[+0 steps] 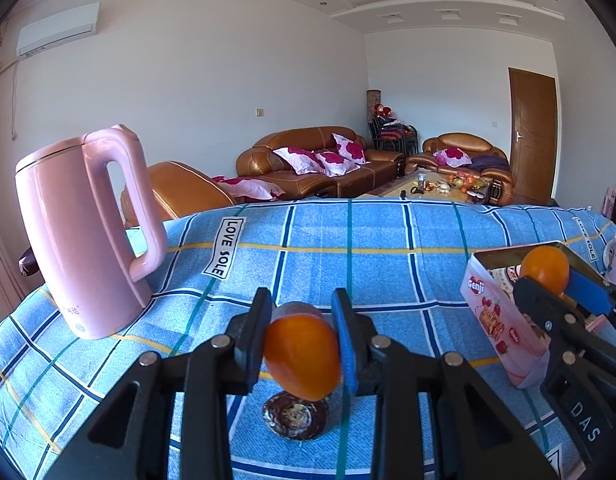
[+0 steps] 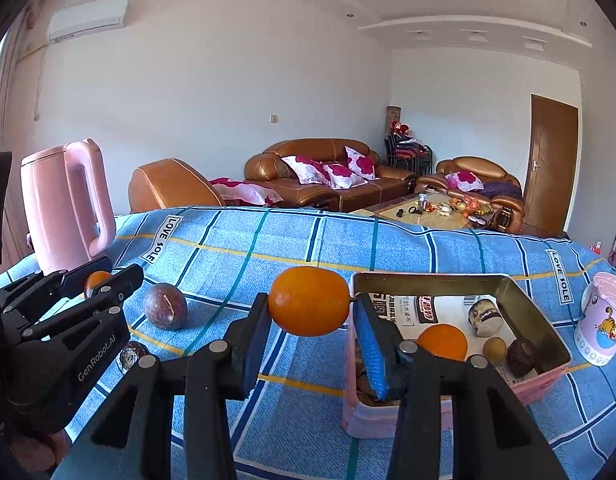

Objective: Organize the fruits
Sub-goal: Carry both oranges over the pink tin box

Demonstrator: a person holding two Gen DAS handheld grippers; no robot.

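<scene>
- The left gripper (image 1: 302,344) sits closest, its two pads clamped on a small orange fruit (image 1: 302,358) lifted just above the cloth; a dark round passion fruit (image 1: 295,420) lies on the cloth right beneath it.
- The blue checked tablecloth (image 1: 347,240) covers the whole table, printed with "LOVE SOLE" labels.
- A pink electric kettle (image 1: 80,240) stands upright at the table's left side, handle turned toward the middle.
- A pink open tin box (image 2: 547,320) rests on the right side of the cloth. Inside lie an orange (image 2: 441,342), a pale mottled fruit (image 2: 485,318), a small yellowish fruit (image 2: 495,349) and a dark wrinkled one (image 2: 521,354).
- The right gripper (image 2: 308,320) pinches a larger orange (image 2: 308,301) by its ends, held in the air just left of the box's near corner.
- A pink printed cup (image 2: 601,318) stands just right of the box.
- A purple passion fruit (image 2: 164,306) lies on the cloth between the two grippers.
</scene>
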